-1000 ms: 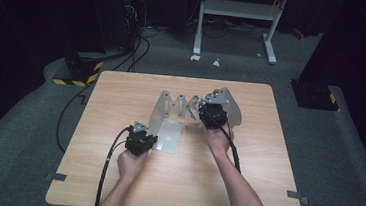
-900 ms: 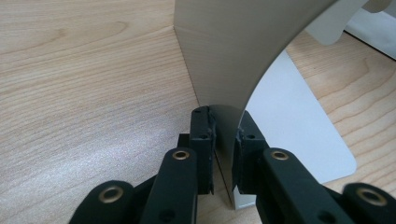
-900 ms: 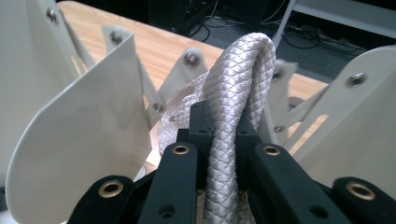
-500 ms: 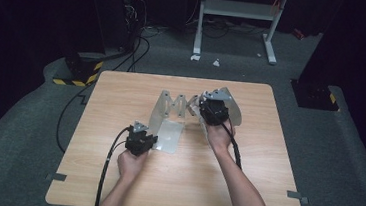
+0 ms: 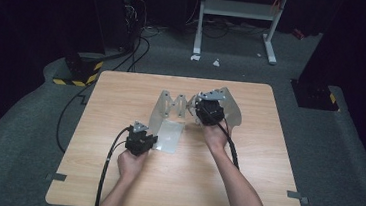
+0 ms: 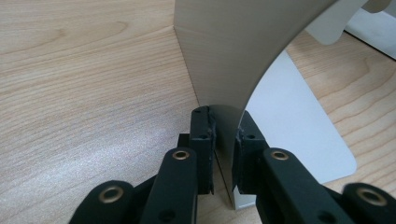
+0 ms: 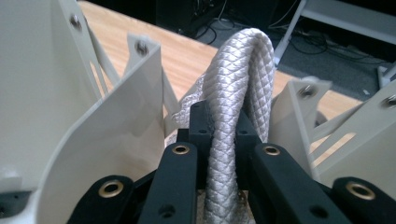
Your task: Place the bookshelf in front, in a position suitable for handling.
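A pale grey folding stand (image 5: 170,113) of thin plates and riveted struts stands mid-table. My left gripper (image 5: 151,141) is at its near left corner, shut on the lower edge of an upright curved plate (image 6: 224,56); the pads (image 6: 203,130) pinch that edge from both sides just above the stand's flat base sheet (image 6: 289,116). My right gripper (image 5: 201,107) is at the stand's right end, between its upright plates (image 7: 70,98). It is shut on a white braided rope (image 7: 238,79), which loops up and over past the fingertips.
The light wooden table (image 5: 121,92) has bare room on all sides of the stand. Black cables (image 5: 111,157) trail from each gripper toward the near edge. Beyond the table are dark carpet, floor cables and a white metal frame (image 5: 239,10).
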`<state>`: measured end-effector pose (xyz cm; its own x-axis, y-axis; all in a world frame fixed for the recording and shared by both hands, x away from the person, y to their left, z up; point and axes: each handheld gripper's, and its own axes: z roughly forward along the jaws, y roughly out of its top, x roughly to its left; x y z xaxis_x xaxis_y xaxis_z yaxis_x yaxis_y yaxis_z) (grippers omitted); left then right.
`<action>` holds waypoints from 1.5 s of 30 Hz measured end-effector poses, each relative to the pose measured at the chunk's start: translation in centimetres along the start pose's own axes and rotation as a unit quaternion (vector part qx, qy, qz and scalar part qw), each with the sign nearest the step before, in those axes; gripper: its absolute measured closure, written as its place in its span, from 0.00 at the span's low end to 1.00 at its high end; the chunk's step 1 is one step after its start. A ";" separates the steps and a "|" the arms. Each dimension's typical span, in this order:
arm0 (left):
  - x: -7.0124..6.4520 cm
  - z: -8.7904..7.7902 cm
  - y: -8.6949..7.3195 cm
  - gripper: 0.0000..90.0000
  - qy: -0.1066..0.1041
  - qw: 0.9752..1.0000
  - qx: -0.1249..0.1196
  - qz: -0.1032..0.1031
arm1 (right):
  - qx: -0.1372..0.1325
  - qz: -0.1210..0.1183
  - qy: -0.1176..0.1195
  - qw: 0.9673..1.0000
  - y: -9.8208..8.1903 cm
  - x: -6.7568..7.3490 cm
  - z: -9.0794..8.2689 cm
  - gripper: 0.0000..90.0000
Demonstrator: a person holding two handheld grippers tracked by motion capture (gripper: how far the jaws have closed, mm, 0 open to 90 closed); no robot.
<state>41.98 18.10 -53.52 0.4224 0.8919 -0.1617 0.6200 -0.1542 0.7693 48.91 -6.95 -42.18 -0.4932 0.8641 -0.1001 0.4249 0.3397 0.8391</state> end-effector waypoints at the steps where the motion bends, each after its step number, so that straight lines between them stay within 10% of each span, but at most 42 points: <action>1: 0.0 0.0 0.0 0.90 0.000 1.000 0.000 0.000 | 0.003 -0.001 0.000 1.000 -0.2 0.0 0.2 0.93; 34: 0.0 0.0 0.0 0.89 0.001 1.000 0.000 0.000 | 0.083 0.013 0.022 0.996 -5.2 0.1 5.3 0.93; 45: 0.0 0.0 0.0 0.89 0.001 1.000 0.000 0.000 | 0.054 0.017 0.042 0.997 -4.0 0.3 4.0 0.93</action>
<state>41.96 18.07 -53.52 0.4216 0.8924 -0.1609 0.6204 -0.1544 0.7689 50.07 -6.63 -47.72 -0.5369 0.8433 -0.0228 0.5203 0.3523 0.7780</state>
